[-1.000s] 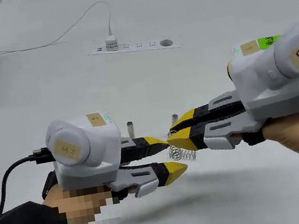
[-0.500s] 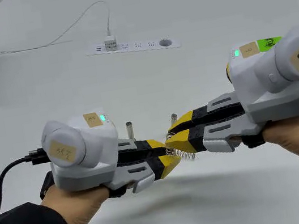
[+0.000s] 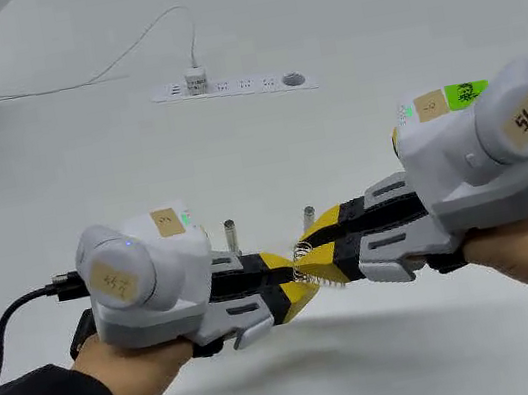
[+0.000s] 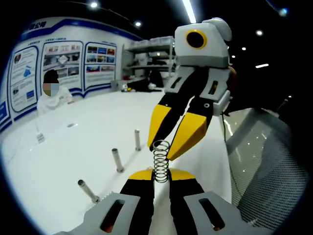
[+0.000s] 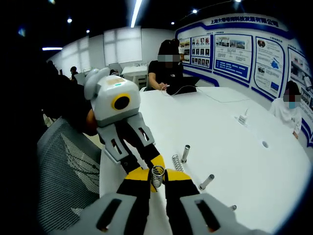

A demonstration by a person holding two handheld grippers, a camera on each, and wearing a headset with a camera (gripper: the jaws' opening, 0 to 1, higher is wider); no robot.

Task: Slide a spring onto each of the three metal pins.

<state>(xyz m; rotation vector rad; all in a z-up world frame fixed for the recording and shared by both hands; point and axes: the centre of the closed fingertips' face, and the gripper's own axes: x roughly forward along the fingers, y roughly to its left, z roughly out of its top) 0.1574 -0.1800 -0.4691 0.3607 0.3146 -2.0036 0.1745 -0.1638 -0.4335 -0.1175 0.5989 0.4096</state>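
A small metal spring (image 4: 160,161) stands upright between the yellow tips of my left gripper (image 4: 161,177), which is shut on its lower end. My right gripper (image 4: 165,148) comes in from above and grips the spring's upper end. In the right gripper view the same spring (image 5: 156,176) sits between the tips of my right gripper (image 5: 157,177). The two grippers meet tip to tip above the white table (image 3: 353,122): left gripper (image 3: 297,285), right gripper (image 3: 301,257). Three bare metal pins (image 4: 117,160) stand upright just behind them. A second spring (image 5: 177,163) lies on the table by the pins.
A white power strip (image 3: 235,84) with a plug and a white cable lies at the far middle of the table. A black cable (image 3: 5,317) trails from the left gripper. People sit at the table's far side (image 5: 168,66). A mesh chair (image 4: 274,161) stands beside the table.
The left gripper was open under the spring held by the right gripper; it has shut on the spring. Both grippers have sunk slightly and drawn closer.
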